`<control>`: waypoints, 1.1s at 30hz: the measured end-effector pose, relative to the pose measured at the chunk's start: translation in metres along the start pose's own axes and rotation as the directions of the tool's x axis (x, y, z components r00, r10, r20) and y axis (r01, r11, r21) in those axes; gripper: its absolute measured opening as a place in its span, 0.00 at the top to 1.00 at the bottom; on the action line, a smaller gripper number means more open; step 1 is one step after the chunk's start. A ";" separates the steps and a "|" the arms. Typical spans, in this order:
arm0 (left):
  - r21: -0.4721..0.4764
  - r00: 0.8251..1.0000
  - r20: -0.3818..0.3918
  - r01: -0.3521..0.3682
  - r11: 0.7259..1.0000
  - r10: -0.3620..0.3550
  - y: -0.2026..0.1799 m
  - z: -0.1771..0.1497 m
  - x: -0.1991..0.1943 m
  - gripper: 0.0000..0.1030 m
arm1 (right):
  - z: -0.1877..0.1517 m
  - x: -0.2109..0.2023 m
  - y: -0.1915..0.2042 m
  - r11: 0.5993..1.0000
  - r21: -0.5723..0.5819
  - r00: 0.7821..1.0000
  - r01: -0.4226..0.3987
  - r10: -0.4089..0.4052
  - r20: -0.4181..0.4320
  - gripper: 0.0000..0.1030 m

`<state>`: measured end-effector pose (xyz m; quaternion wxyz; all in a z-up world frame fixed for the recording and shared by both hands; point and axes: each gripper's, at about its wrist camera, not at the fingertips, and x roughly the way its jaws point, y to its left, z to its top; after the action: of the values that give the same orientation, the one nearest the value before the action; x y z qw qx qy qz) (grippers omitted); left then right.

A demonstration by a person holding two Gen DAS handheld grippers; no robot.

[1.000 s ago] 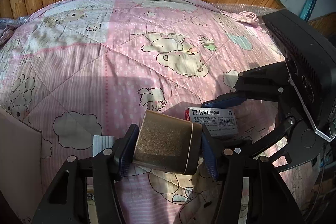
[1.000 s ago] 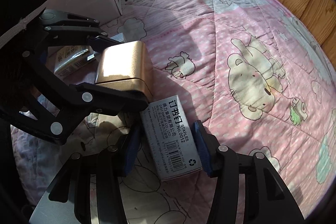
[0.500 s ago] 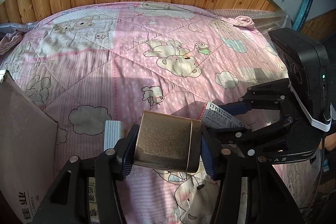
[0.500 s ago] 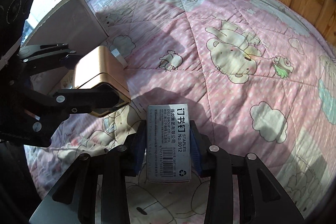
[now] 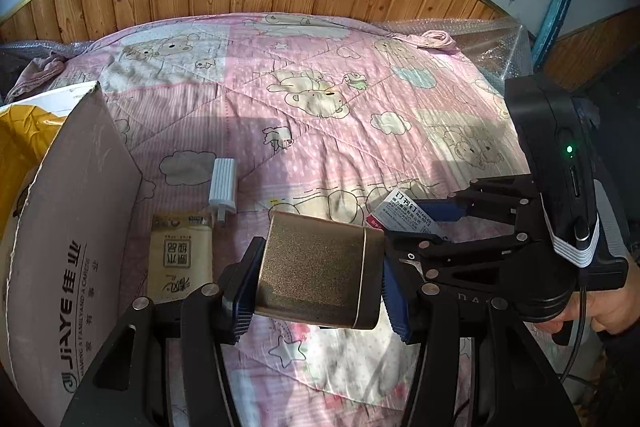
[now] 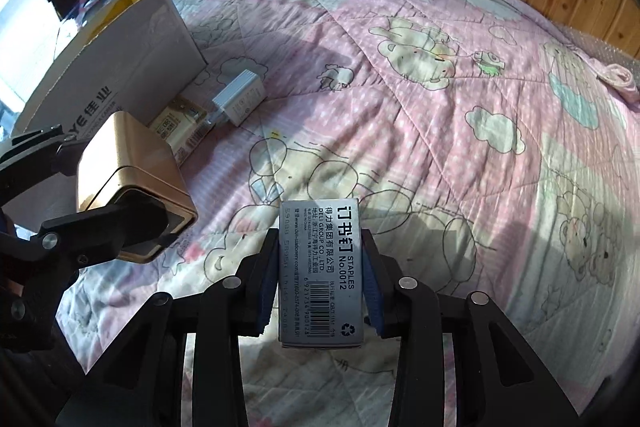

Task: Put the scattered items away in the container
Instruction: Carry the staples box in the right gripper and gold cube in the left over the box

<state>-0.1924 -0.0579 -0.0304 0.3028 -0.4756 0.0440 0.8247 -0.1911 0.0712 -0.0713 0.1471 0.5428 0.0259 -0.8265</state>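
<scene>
Left gripper (image 5: 320,287) clamped on gold tin (image 5: 320,275); right gripper (image 6: 320,287) clamped on staple box (image 6: 320,271), both above quilt (image 6: 440,127).

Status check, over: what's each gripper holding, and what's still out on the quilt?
Left gripper shut on gold tin. Right gripper shut on staples box. Charger, tissue pack on quilt beside cardboard box.

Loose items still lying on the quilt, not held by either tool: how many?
2. A white charger and a tissue pack lie touching each other beside the cardboard box. The box or tools may hide others.
</scene>
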 end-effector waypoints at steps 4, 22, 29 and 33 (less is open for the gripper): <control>0.001 1.000 0.008 -0.004 1.000 0.004 -0.004 -0.014 -0.017 0.47 | -0.016 -0.007 0.016 0.999 0.039 1.000 0.002 -0.002 0.005 0.62; 0.003 0.997 0.061 -0.038 0.999 0.038 -0.003 -0.065 -0.090 0.47 | -0.069 -0.038 0.085 0.993 0.119 0.998 -0.026 0.019 0.058 0.62; 0.009 0.996 0.082 -0.034 0.999 0.033 -0.005 -0.080 -0.108 0.47 | -0.089 -0.045 0.100 0.990 0.143 0.998 -0.016 0.006 0.068 0.62; 0.014 0.995 0.094 -0.033 0.999 0.031 -0.006 -0.088 -0.116 0.47 | -0.099 -0.048 0.108 0.987 0.162 0.997 -0.014 0.002 0.078 0.62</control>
<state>-0.0801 -0.1383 0.0171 0.2950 -0.4332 0.0439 0.8505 -0.0562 -0.0017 -0.0558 0.1066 0.5204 -0.0496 -0.8458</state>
